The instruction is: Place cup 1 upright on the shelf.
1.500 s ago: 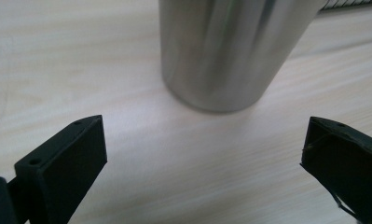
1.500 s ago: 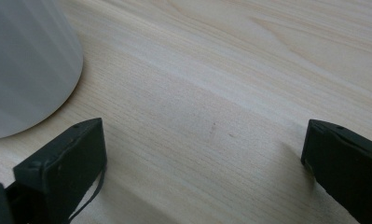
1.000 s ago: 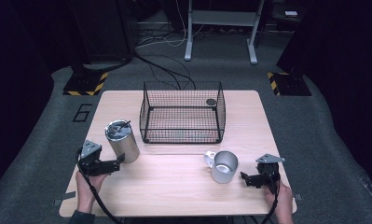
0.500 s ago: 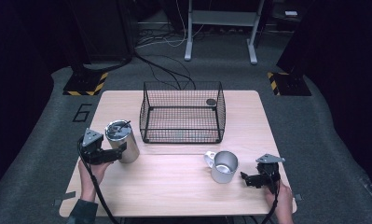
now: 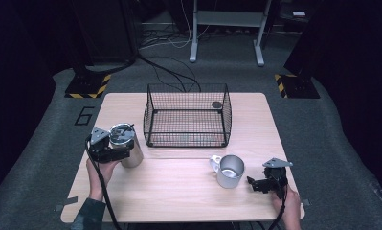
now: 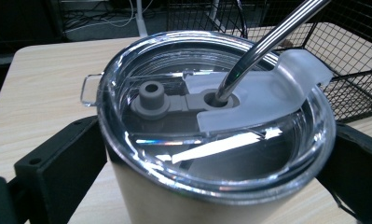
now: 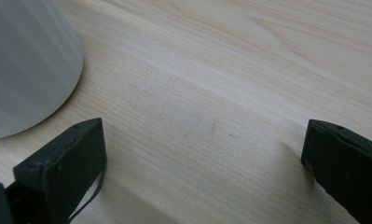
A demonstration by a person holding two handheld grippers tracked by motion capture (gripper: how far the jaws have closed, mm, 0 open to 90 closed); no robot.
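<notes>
Left gripper (image 5: 113,152) clasps tumbler (image 5: 128,143) near table edge (image 5: 90,136); right gripper (image 5: 261,184) gapes.

Bright overhead light on the table (image 5: 179,191) leaves surroundings dark; glare streaks the tumbler lid (image 6: 211,149), soft close up.

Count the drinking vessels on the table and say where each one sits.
2. The lidded steel tumbler stands at the table's left, between the left gripper's jaws. The mug stands near the front right, beside the right gripper.
</notes>
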